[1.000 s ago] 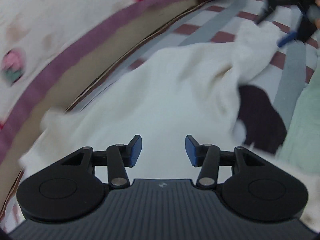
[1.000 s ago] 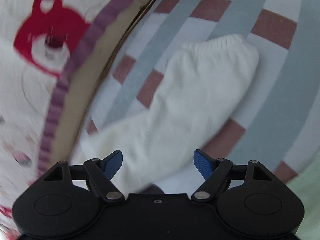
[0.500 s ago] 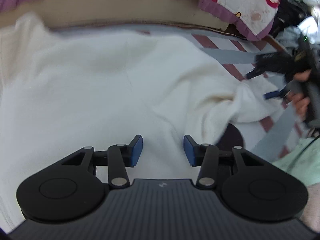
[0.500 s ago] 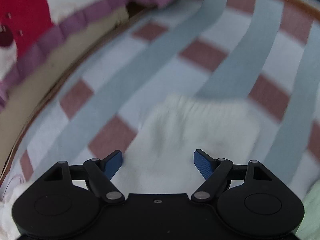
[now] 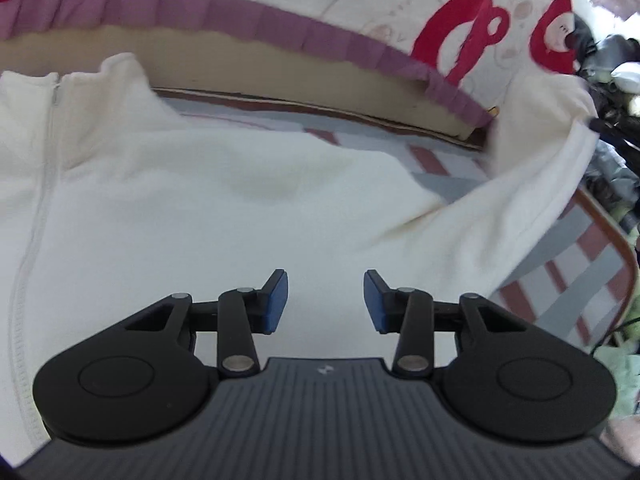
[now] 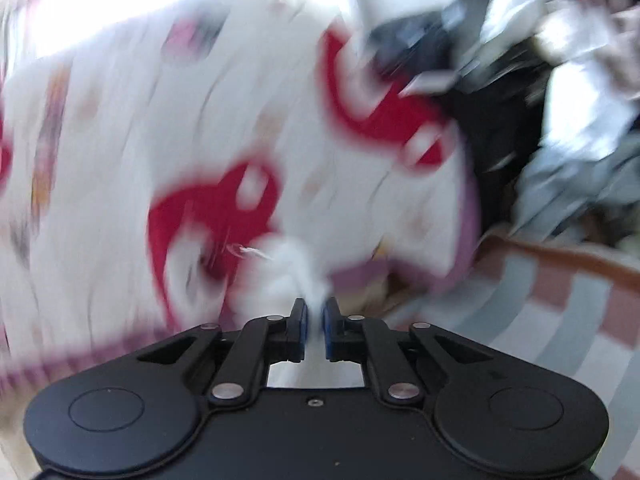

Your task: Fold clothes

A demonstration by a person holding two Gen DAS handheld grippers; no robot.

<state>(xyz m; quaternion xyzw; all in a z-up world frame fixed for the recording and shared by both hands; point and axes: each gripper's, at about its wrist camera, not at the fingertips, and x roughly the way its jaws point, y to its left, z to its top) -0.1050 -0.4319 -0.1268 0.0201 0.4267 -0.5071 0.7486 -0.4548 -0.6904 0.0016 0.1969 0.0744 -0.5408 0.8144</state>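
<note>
A white zip-up jacket (image 5: pixel 200 208) lies spread on the striped sheet (image 5: pixel 580 272), with its collar and zipper at the upper left. My left gripper (image 5: pixel 325 280) hovers over the jacket's body; its jaws are closing, still apart, with nothing between the pads. The jacket's sleeve (image 5: pixel 520 208) rises off the bed toward the upper right. In the blurred right wrist view my right gripper (image 6: pixel 315 308) has its jaws closing tight on the sleeve's bunched white end (image 6: pixel 288 272), lifted above the bed.
A white quilt with red prints and a purple frill (image 5: pixel 360 28) runs along the far side, over a tan mattress edge (image 5: pixel 240 60). Dark clutter (image 5: pixel 612 80) is piled at the far right. Pale green fabric (image 5: pixel 624 364) lies at the right edge.
My right gripper has closed on the sleeve's end and risen with it, so the sleeve now hangs up off the bed. My left gripper has rolled and shifted over the jacket's body, its jaws a little narrower.
</note>
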